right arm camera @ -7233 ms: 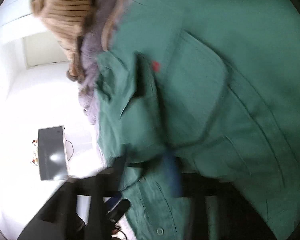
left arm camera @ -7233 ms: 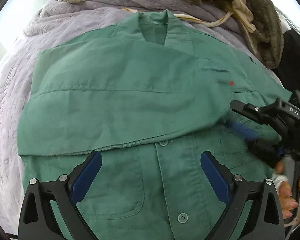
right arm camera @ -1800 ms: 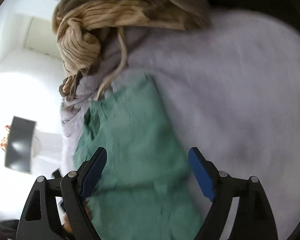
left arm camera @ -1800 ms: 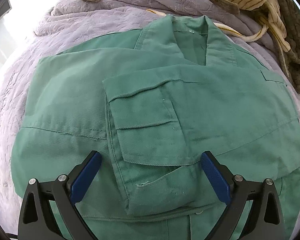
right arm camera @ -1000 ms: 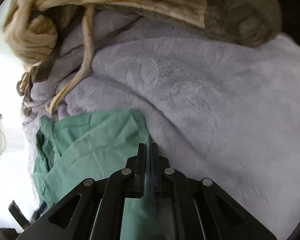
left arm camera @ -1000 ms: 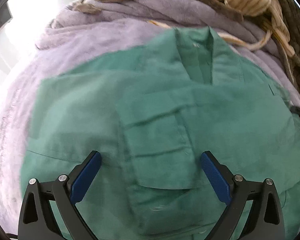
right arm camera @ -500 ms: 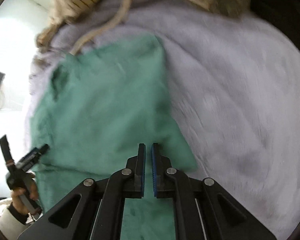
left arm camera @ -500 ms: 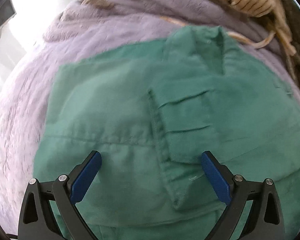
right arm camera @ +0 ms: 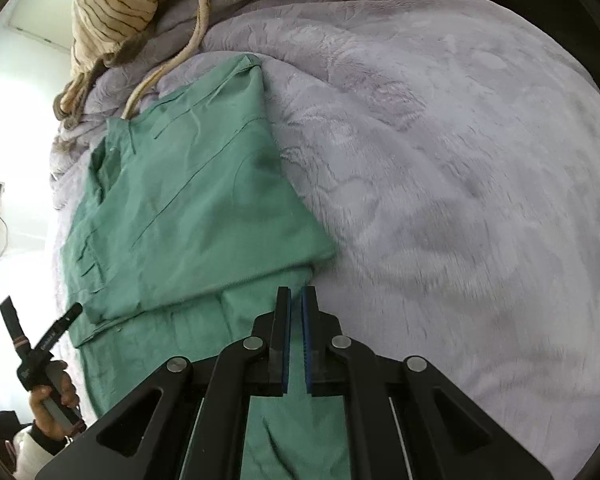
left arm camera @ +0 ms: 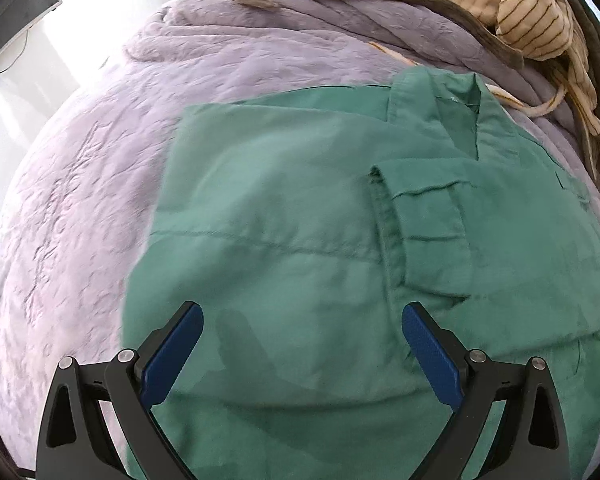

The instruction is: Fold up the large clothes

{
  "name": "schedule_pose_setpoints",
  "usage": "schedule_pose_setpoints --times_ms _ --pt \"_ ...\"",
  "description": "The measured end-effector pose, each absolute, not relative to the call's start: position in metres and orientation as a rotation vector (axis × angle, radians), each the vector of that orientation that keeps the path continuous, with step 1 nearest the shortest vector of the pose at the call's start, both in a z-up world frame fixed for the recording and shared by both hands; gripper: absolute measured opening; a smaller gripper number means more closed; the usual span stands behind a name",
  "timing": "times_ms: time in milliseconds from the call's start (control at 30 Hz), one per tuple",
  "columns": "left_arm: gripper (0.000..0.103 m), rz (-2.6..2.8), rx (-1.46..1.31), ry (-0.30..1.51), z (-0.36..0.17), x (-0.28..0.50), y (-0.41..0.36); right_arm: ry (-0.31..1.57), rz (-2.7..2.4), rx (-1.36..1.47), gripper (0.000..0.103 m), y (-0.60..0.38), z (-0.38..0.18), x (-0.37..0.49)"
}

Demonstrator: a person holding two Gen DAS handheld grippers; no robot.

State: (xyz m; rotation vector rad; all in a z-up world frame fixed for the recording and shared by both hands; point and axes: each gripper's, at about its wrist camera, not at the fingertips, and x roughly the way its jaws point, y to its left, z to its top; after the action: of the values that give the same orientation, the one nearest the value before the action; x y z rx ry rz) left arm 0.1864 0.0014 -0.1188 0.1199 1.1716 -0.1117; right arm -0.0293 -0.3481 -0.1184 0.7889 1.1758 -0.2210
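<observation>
A green jacket (left arm camera: 300, 240) lies flat on a lilac blanket (left arm camera: 80, 200), collar (left arm camera: 460, 100) at the far end. Both sleeves are folded across its front, and a cuff (left arm camera: 428, 240) lies on top. My left gripper (left arm camera: 300, 344) hangs open above the jacket's left half with nothing between its fingers. In the right wrist view the jacket (right arm camera: 188, 208) shows its right edge. My right gripper (right arm camera: 296, 304) is shut, with no cloth visible between its pads, over the lower right edge of the jacket. The left gripper (right arm camera: 40, 344) appears there at the lower left, held in a hand.
A heap of beige striped cloth (left arm camera: 520, 20) and a grey-brown blanket lies past the collar, and a cord trails from it toward the jacket. The lilac blanket (right arm camera: 460, 160) spreads wide to the right of the jacket. A dark screen (left arm camera: 16, 12) stands beyond the bed.
The jacket has slid to the right in the left wrist view as my open left gripper moved left. My right gripper stayed shut and drew back along the jacket's right edge.
</observation>
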Motion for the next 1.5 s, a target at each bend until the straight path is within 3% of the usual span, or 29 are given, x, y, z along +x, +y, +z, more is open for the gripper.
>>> schedule_pose_setpoints --times_ms 233,667,1400,1433,1467,1500 --pt "0.099 -0.098 0.125 1.183 -0.118 0.166 0.019 1.197 -0.118 0.749 0.006 -0.312 -0.126 -0.014" --pt "0.099 -0.089 0.122 1.26 -0.132 0.137 0.036 1.179 -0.279 0.849 0.006 -0.334 -0.134 -0.041" --pt "0.099 -0.146 0.151 1.358 -0.1 0.069 0.039 1.365 -0.213 0.846 0.006 -0.261 -0.119 -0.088" --pt "0.099 -0.15 0.149 1.36 -0.098 0.07 0.037 1.372 -0.209 0.841 0.007 -0.257 -0.118 -0.089" --pt "0.099 -0.153 0.148 1.362 -0.096 0.067 0.037 1.377 -0.208 0.836 0.02 -0.255 -0.116 -0.089" --pt "0.099 -0.155 0.148 1.362 -0.093 0.064 0.038 1.383 -0.213 0.827 0.053 -0.253 -0.115 -0.09"
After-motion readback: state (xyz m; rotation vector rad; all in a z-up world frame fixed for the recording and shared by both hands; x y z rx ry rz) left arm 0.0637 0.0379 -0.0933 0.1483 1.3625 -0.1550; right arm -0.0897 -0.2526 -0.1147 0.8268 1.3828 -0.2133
